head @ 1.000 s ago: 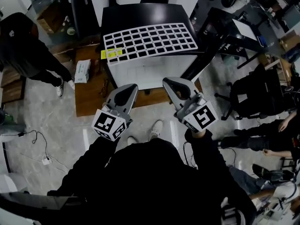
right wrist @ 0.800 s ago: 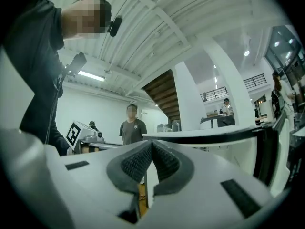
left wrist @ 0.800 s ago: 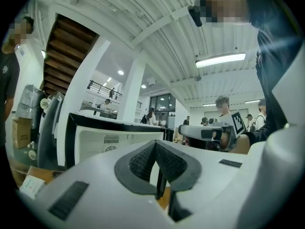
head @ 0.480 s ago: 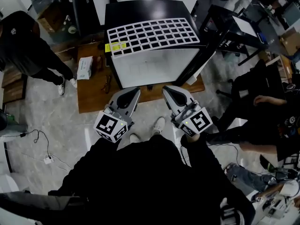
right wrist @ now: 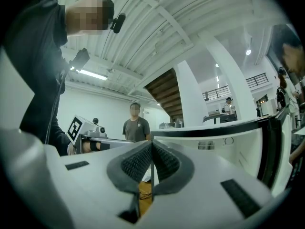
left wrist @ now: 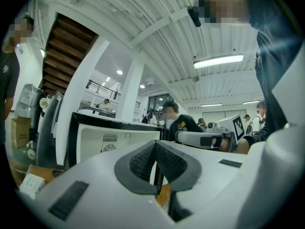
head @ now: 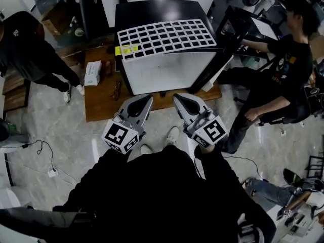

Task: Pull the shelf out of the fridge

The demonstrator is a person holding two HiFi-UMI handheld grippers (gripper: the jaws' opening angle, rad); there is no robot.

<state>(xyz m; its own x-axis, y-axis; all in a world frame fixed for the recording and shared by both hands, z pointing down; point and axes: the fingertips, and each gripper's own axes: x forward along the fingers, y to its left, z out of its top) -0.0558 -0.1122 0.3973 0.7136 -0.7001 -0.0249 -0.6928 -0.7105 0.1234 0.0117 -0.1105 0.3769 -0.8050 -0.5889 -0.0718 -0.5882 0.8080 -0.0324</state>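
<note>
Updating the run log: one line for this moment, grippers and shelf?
left gripper: shut, empty | right gripper: shut, empty | shelf: lying on fridge top | grippers: clear of fridge

Two tongs (head: 147,98) (head: 177,96), one fridge (head: 169,74), one grid shelf (head: 167,36)

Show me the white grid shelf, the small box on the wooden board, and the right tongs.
white grid shelf (head: 167,36): head view, the middle of the grid.
small box (head: 92,73): head view, its top face.
right tongs (head: 178,98): head view, the closed tips.
</note>
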